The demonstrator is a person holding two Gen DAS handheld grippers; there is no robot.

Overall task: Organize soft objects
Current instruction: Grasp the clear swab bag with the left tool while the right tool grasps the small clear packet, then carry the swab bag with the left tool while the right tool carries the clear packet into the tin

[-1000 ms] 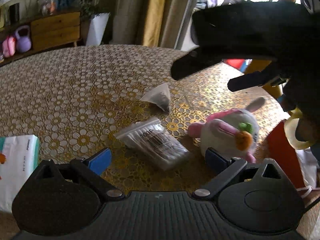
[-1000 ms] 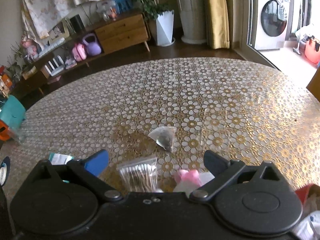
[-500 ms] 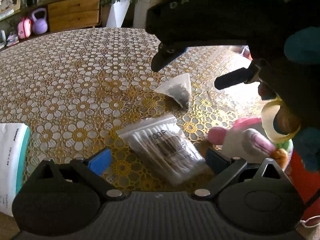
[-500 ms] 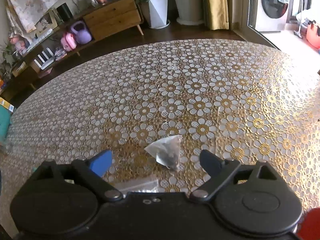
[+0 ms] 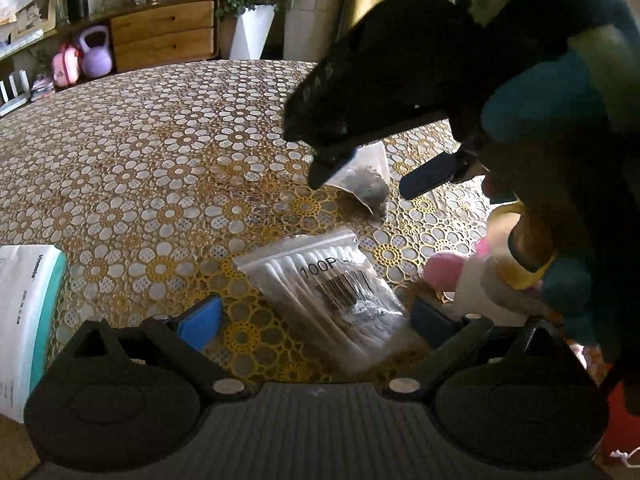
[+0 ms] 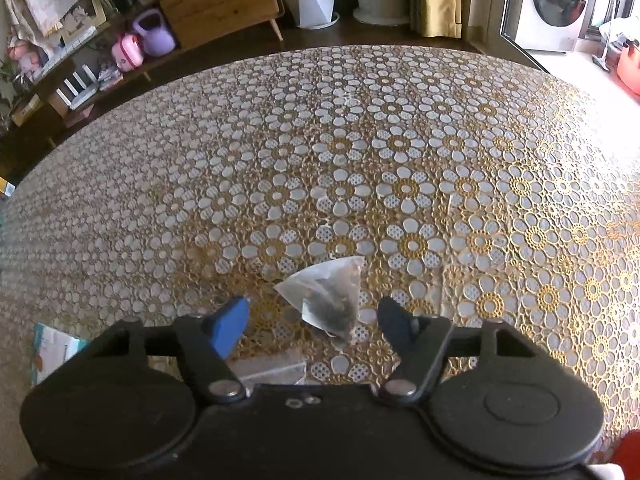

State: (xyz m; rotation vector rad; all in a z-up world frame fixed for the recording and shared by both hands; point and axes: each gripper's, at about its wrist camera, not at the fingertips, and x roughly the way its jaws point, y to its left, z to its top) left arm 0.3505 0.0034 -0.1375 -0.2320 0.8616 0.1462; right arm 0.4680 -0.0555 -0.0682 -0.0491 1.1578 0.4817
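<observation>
A pyramid tea bag [image 6: 329,299] lies on the gold-and-white lace tablecloth [image 6: 360,140]. My right gripper [image 6: 316,322] is open, its fingers on either side of the tea bag, just above it. In the left wrist view the right gripper [image 5: 362,178] hangs over the tea bag [image 5: 366,184]. My left gripper [image 5: 316,322] is open and empty, low over a clear bag of cotton swabs [image 5: 340,288]. A pink-and-white plush toy [image 5: 460,276] lies at the right, partly hidden by the right hand.
A white-and-teal tissue pack [image 5: 24,312] lies at the left table edge; it also shows in the right wrist view [image 6: 52,350]. A red object [image 5: 620,412] sits at the near right. A wooden sideboard and a white plant pot stand beyond the table.
My right gripper has moved forward and down until its fingers bracket the tea bag. My left gripper has drifted closer over the cotton swab bag.
</observation>
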